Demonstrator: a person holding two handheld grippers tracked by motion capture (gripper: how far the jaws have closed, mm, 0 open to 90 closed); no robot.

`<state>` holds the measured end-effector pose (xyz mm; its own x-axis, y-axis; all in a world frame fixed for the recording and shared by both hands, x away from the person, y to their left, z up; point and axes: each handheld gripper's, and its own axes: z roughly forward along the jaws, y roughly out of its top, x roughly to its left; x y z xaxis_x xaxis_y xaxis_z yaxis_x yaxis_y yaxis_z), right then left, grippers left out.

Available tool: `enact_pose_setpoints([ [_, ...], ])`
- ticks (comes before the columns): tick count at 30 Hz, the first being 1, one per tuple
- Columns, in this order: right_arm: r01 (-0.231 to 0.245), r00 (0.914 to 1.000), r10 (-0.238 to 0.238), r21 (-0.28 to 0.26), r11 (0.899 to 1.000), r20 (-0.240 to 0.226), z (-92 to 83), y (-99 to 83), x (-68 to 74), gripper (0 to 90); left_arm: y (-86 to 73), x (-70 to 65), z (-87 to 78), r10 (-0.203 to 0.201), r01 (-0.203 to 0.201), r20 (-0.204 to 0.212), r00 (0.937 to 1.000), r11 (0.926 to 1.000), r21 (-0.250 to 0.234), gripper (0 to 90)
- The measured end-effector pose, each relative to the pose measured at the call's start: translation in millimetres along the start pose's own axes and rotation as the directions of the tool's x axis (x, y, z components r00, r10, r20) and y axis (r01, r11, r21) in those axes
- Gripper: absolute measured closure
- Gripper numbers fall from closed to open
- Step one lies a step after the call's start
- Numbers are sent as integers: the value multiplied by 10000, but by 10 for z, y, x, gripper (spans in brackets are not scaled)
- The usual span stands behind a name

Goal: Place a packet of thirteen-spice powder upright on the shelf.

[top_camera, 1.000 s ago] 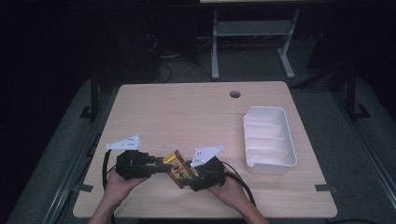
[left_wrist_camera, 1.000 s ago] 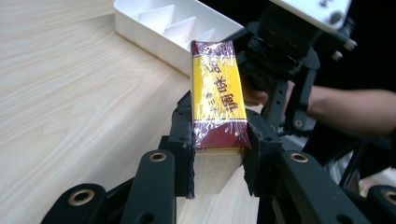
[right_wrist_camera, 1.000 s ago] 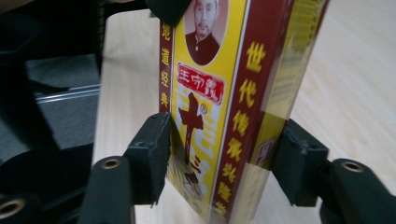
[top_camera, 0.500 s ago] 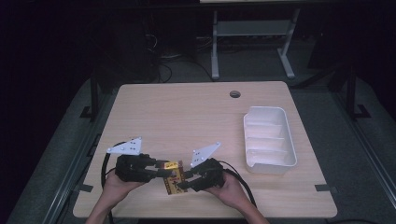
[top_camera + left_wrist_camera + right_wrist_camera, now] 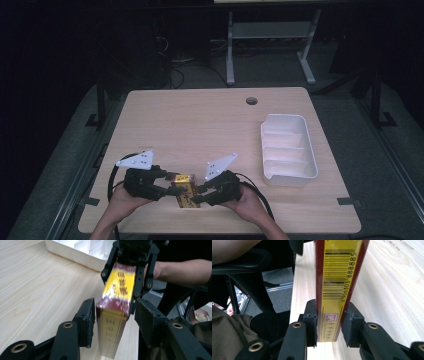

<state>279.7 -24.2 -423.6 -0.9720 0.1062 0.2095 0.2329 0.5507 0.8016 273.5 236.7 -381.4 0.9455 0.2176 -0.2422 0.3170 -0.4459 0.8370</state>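
Note:
A yellow and dark red box (image 5: 184, 186) is held just above the table near its front edge, between my two grippers, which face each other. My right gripper (image 5: 329, 320) is shut on one end of the box (image 5: 337, 277), below its barcode; its jaws have just closed there. My left gripper (image 5: 113, 315) straddles the other end of the box (image 5: 120, 287). Its jaws have just been opening, and a gap shows beside the right pad. In the high view the left gripper (image 5: 171, 189) comes from the left and the right gripper (image 5: 200, 193) from the right.
A white ribbed tray (image 5: 265, 145) stands at the right of the wooden table (image 5: 200, 125), and its wall (image 5: 82, 255) shows behind the box in the left gripper view. A cable hole (image 5: 251, 101) sits near the far edge. Dark floor and a metal frame lie beyond.
The right jaws have closed on the box's end. The left jaws have spread apart off the box. Both hands stay where they were.

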Motion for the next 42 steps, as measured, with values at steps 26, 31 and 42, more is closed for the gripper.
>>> enact_pose_setpoints([
  [26,-141,9998,135,-497,9987,-113,-73,-28,-16,669,-72,36,37,-40,50,244,9997,9991,-419,653],
  [31,-201,9997,195,-504,9985,-129,-90,-42,-18,639,-48,-4,53,158,-152,224,9996,9994,-304,680],
  [42,-302,9985,335,-751,9967,437,-177,-62,12,530,16,-69,77,462,-462,-127,9989,9989,-4,683],
])
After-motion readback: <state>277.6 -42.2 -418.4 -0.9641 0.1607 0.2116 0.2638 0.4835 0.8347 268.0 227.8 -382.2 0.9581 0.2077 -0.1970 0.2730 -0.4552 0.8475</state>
